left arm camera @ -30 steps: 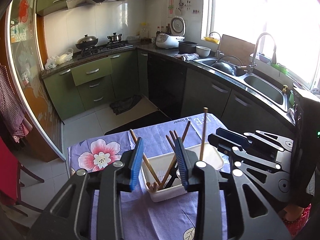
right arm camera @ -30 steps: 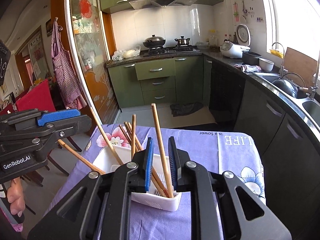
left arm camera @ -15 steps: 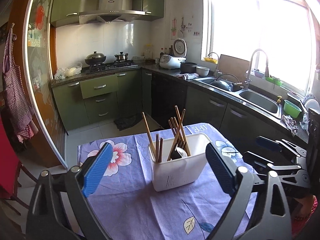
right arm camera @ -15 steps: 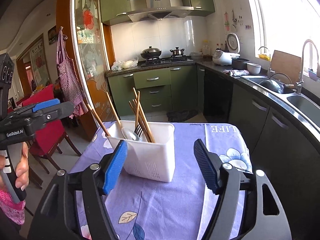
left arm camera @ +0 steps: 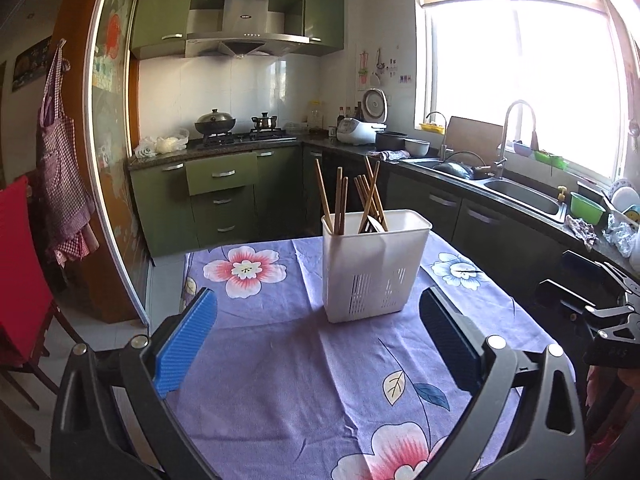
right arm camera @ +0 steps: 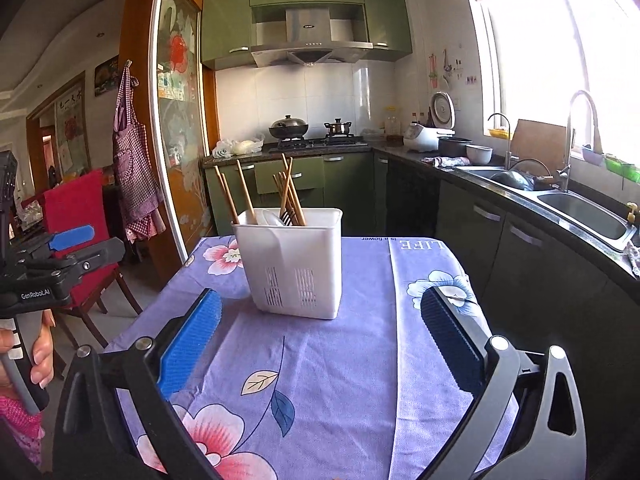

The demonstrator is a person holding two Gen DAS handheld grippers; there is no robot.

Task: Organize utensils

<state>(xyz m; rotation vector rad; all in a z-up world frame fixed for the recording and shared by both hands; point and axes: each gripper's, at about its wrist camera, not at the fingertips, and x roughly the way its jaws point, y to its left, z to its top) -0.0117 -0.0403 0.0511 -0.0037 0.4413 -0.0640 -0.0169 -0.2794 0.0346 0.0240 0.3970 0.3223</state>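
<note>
A white slotted utensil holder point(left arm camera: 372, 268) point(right arm camera: 296, 264) stands upright on the purple flowered tablecloth point(left arm camera: 280, 360) point(right arm camera: 360, 360). Several wooden chopsticks point(left arm camera: 340, 196) point(right arm camera: 288, 188) lean inside it, beside a white spoon point(right arm camera: 272, 218) and a dark fork point(right arm camera: 287, 218). My left gripper point(left arm camera: 316, 304) hangs back from the holder over the cloth, its jaws opening wide with nothing between them. My right gripper point(right arm camera: 320, 300) is likewise short of the holder, its jaws opening and empty. A hand point(right arm camera: 40, 356) holds the left gripper's handle at the left edge of the right wrist view.
A red chair point(right arm camera: 76, 208) stands left of the table by a glass sliding door point(right arm camera: 180, 140). Green cabinets, a stove with pots point(left arm camera: 216, 124) and a counter with a sink point(left arm camera: 520, 192) run behind and to the right. Cloth in front of the holder is bare.
Both grippers pulled back from the holder and their jaws went from nearly shut to wide. The chopsticks that stood between the pads now rest in the holder.
</note>
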